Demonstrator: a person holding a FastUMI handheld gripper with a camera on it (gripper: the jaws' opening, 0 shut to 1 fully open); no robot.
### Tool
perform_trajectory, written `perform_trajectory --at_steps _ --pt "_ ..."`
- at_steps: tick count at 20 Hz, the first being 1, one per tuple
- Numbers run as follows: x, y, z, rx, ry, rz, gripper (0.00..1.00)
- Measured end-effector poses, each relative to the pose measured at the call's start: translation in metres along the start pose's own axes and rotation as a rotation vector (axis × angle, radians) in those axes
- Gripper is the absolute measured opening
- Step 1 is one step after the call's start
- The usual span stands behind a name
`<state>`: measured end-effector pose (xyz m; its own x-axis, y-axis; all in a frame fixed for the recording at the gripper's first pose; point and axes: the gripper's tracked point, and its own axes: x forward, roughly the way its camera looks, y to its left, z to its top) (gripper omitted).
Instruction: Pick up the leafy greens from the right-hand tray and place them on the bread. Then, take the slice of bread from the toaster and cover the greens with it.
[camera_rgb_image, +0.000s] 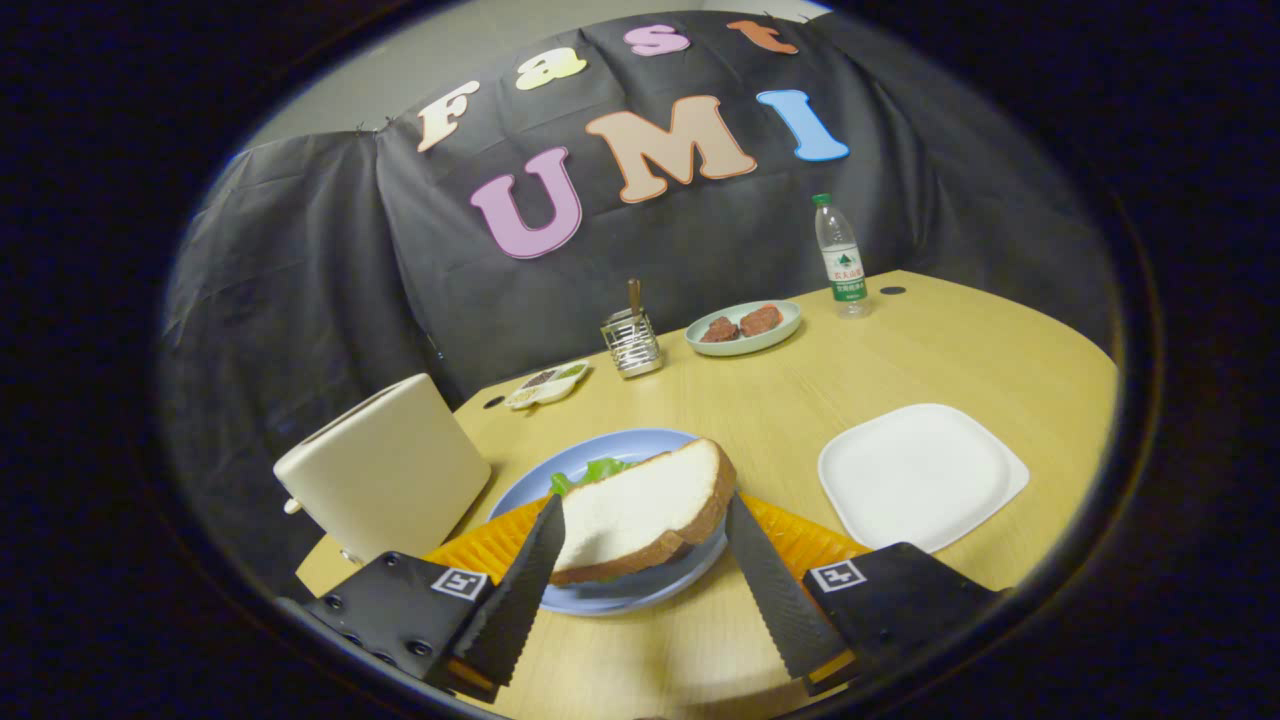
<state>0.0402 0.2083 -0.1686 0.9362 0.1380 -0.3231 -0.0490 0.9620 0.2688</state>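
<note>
Bread (640, 505) atop greens (596, 470), gripper (640, 505) astride.

Toaster (385, 468) close beside sandwich (640, 510); open table (800, 400) beyond.

You are in a staged booth: black cloth wall (300, 280) behind a wooden desk (900, 340) set with toaster (385, 470) and plates.

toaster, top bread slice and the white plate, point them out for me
toaster (385, 480), gripper view, on its cream side wall
top bread slice (640, 505), gripper view, on its white face, between the open gripper (640, 510) fingers
white plate (920, 475), gripper view, on its bare middle
</note>
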Motion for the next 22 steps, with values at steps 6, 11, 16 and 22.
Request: perform_trajectory --at_steps 6,11,16,22 --pt "-0.013 -0.009 0.017 -0.266 -0.067 -0.083 1.0" --pt "-0.017 0.007 0.02 -0.276 -0.088 -0.029 1.0" --pt "-0.029 0.004 0.06 -0.329 -0.19 -0.02 1.0" --pt "-0.055 -0.009 0.136 -0.391 -0.288 -0.055 1.0"
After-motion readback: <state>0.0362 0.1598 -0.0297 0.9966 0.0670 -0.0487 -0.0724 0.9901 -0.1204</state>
